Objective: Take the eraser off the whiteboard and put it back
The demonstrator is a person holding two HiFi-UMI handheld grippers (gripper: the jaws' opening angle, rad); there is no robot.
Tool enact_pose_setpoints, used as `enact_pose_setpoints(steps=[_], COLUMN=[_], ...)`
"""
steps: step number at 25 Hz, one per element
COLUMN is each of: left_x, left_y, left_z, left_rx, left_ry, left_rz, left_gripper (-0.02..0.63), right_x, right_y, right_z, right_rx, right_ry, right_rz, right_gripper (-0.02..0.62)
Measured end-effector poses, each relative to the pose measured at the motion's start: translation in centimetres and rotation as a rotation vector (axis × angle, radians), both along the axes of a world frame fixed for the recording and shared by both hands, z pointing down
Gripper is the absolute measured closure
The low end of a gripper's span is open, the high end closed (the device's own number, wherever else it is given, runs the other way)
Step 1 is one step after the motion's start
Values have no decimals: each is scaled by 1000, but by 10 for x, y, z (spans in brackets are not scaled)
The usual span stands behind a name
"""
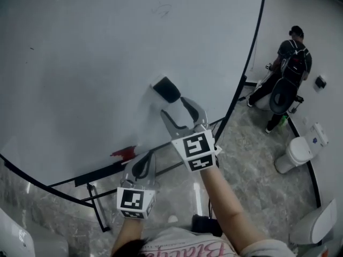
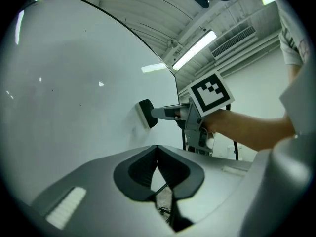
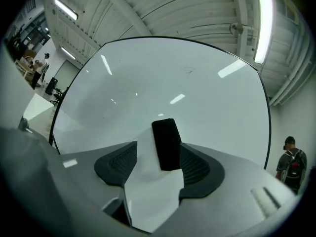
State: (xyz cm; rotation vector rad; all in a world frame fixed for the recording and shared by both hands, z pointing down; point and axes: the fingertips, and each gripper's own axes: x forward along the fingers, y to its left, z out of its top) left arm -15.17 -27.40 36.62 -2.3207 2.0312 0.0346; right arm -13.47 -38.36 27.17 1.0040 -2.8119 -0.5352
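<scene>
At the lower edge of the whiteboard (image 1: pixel 102 47), a small red thing (image 1: pixel 124 153) lies by the black ledge (image 1: pixel 102 173); what it is cannot be made out. Just right of it the left gripper (image 1: pixel 146 158) hangs below the board's edge with its jaws pressed together and nothing between them, its marker cube turned up to the head view. Up and to the right, the eraser (image 1: pixel 167 89), dark-backed with a pale pad beneath, sits flat against the white face of the board, well above the ledge. The right gripper (image 1: pixel 173 105) reaches up to it with its jaws spread. In the right gripper view the eraser stands upright between the two ribbed pads, close against the right pad, with bare board showing between it and the left one, so it is flanked but not pinched. Beyond the board's right rim, far back on the marbled floor (image 1: pixel 252 159), a person in dark clothes with a backpack (image 1: pixel 290 63) stands turned away, and a white fixture (image 1: pixel 296 153) stands nearer.
</scene>
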Motion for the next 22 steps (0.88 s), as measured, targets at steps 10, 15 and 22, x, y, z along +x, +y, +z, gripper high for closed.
enact_pose_setpoints(steps=[10,15,22], left_x=[-15,-21,-22], left_y=[-33,-38,-41], left_z=[5,-1,-6], left_rx=[-4,8,9], left_ry=[3,-4,-21], left_rz=[-60,-63,-30], left_gripper=[606,606,606], right_x=[-33,-37,-34], right_y=[-50,-51,-48], right_z=[-8,-8,-9], right_rx=[87,130,123], right_ry=[97,125,91], right_rz=[17,34,49], right_gripper=[298,355,365])
